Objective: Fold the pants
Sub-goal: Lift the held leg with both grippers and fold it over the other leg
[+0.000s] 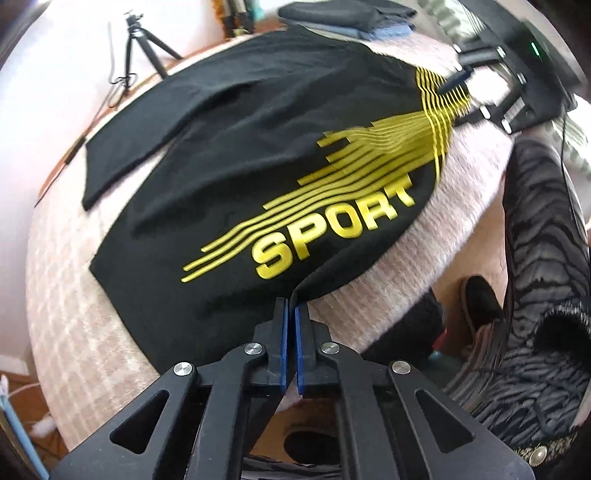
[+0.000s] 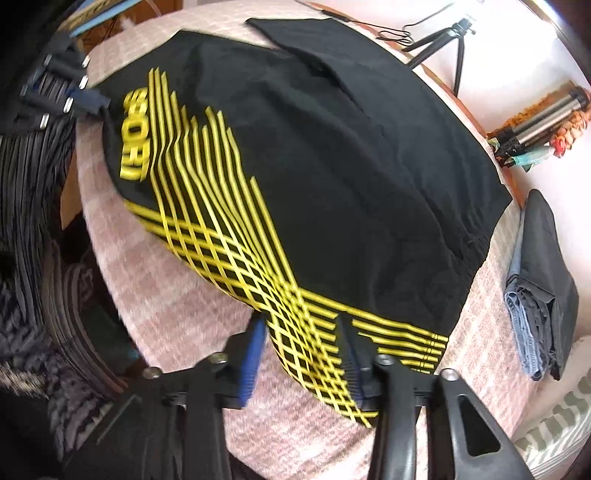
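pink fuzzy blanket with a pale check, spread across the whole work surface under both sets of fingers, reaching out past the fingertips on every side. beyond the blanket's far edge, ahead of the left gripper, pale pink flooring or wall with a small black tripod standing and a thin dark cable looped just beside it. same tripod up and to the right of the right gripper in the right wrist view. metal tubes and colourful clutter further right of that, too blurred to name. no real containers on show; nearest to one, a stack of folded dark and denim garments lying on the blanket well to the right of the right fingers, and again at the far end beyond the left fingertips. black pants with yellow stripes and "sport" lettering lying flat on the blanket, stretching away from both grippers, one leg end off to the far left of the left fingers. left fingers clenched tight on the near hem of the pants, black cloth pinched up between the blue pads. right fingers parted, straddling the striped edge of the pants, cloth lying between them but pads not pressing on it. zebra-patterned clothing of a person to the right of the left fingers, dark shoe down below it.
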`<action>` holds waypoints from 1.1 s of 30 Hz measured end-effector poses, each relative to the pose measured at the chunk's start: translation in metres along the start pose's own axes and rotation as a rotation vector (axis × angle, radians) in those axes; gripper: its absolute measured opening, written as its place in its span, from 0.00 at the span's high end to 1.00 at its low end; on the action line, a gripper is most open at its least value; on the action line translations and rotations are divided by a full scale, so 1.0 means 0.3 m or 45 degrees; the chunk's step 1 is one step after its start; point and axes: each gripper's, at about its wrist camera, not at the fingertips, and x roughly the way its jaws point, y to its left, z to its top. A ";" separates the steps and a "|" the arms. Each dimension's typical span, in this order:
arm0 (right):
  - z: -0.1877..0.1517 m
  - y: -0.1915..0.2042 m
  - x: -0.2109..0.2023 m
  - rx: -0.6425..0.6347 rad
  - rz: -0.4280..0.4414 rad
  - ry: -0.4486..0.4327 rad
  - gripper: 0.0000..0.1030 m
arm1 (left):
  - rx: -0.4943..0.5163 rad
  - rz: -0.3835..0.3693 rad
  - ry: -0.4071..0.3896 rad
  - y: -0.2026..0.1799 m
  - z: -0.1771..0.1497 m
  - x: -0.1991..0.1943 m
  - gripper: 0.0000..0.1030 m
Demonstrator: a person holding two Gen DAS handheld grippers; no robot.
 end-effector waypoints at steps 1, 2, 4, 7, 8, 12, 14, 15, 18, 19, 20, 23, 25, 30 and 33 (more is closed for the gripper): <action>-0.011 0.010 0.003 -0.020 -0.014 0.011 0.56 | -0.011 0.012 -0.010 0.010 -0.001 -0.007 0.98; -0.018 0.018 0.006 -0.036 -0.022 0.022 0.56 | -0.020 0.016 -0.016 0.012 -0.003 -0.012 0.98; -0.028 0.037 0.015 -0.076 -0.052 0.041 0.63 | -0.042 0.030 -0.038 0.023 0.008 -0.031 0.98; -0.026 0.056 0.005 -0.097 -0.102 0.028 0.92 | -0.035 0.083 -0.096 0.017 0.031 -0.075 0.98; -0.023 0.061 -0.003 -0.101 -0.120 0.017 0.94 | -0.027 0.107 -0.116 0.021 0.045 -0.098 0.99; 0.014 0.040 -0.084 -0.108 -0.225 -0.084 0.98 | -0.042 0.161 -0.178 0.064 0.106 -0.169 0.99; 0.050 -0.014 -0.128 -0.054 -0.242 -0.137 0.99 | -0.047 0.180 -0.207 0.089 0.135 -0.194 0.99; 0.064 -0.035 -0.141 -0.041 -0.250 -0.152 0.99 | -0.052 0.188 -0.222 0.112 0.155 -0.207 0.99; 0.114 -0.096 -0.175 -0.010 -0.299 -0.185 1.00 | -0.062 0.202 -0.254 0.155 0.200 -0.224 0.99; 0.134 -0.121 -0.188 -0.002 -0.313 -0.194 1.00 | -0.058 0.208 -0.266 0.173 0.221 -0.226 0.99; 0.149 -0.141 -0.198 0.004 -0.323 -0.203 1.00 | -0.060 0.212 -0.274 0.186 0.237 -0.226 0.99; 0.190 -0.176 -0.219 0.019 -0.346 -0.219 1.00 | -0.075 0.213 -0.286 0.223 0.273 -0.219 0.99; 0.215 -0.214 -0.233 0.033 -0.356 -0.234 1.00 | -0.083 0.223 -0.301 0.247 0.292 -0.216 0.99; 0.265 -0.288 -0.246 0.070 -0.379 -0.261 1.00 | -0.113 0.234 -0.346 0.336 0.363 -0.210 0.99; 0.307 -0.347 -0.241 0.096 -0.385 -0.281 1.00 | -0.119 0.244 -0.349 0.382 0.397 -0.195 0.99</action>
